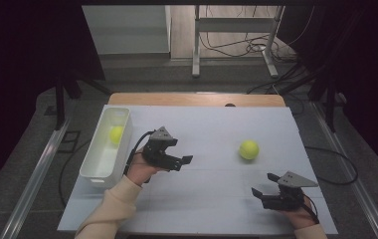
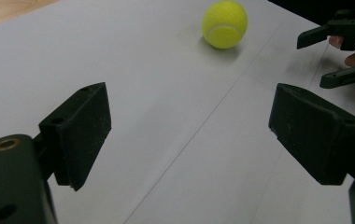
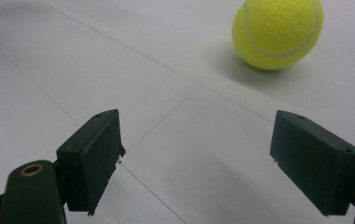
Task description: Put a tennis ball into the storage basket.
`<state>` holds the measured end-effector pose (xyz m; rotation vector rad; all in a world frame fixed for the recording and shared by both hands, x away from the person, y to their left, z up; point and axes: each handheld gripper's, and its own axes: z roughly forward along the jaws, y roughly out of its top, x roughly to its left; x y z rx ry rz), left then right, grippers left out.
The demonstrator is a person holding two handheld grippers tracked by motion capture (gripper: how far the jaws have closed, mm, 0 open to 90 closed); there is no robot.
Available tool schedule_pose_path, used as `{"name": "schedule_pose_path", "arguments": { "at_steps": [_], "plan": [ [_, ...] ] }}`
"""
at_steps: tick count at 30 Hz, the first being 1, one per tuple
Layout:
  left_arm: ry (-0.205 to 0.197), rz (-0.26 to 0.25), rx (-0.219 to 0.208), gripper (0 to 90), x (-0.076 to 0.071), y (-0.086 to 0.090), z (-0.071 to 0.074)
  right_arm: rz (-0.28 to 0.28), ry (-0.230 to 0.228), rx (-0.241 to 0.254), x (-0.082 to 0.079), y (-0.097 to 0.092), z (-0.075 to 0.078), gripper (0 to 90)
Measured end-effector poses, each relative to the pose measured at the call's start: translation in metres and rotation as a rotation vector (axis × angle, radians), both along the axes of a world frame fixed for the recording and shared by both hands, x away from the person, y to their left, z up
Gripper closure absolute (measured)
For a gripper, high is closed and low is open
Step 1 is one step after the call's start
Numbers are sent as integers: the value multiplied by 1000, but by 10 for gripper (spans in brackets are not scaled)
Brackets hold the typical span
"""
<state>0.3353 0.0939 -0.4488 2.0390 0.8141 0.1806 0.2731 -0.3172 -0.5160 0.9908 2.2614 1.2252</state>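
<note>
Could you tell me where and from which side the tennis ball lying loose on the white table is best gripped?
Grip the tennis ball across its widest middle, probably from above: it is round, sits free on the table, and nothing crowds it. The right claw is open and nearer.

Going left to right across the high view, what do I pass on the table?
White bin with a tennis ball in it → left gripper → loose tennis ball → right gripper.
</note>
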Motion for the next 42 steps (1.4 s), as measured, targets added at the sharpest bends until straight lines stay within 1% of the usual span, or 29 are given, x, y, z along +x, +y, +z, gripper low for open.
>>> {"name": "schedule_pose_path", "arguments": {
  "at_steps": [4,8,11,12,13,16,18,27,36,41,42],
  "plan": [
    [0,1,-3,136,2,-5,-1,2,-1,5,0,0,0,172],
    [3,-2,-8,137,6,-14,-4,3,-4,7,0,0,0,172],
    [6,-9,-5,137,8,-18,-6,3,-5,7,0,0,0,173],
    [8,-16,-1,137,9,-23,-7,3,-5,8,0,0,0,172],
    [8,-16,-1,136,9,-23,-7,3,-5,8,0,0,0,172],
    [5,-27,11,137,12,-32,-9,3,-5,8,0,0,1,172],
    [2,-31,9,137,14,-35,-10,5,-6,7,0,0,0,172],
    [8,-39,14,137,20,-46,-13,5,-6,6,0,0,0,173],
    [13,-52,31,137,25,-59,-16,4,-5,5,-1,0,1,173],
    [12,-64,53,136,28,-69,-17,4,-5,4,-1,0,1,173],
    [12,-63,50,137,29,-71,-17,3,-5,4,-1,0,1,173]
  ]
}}
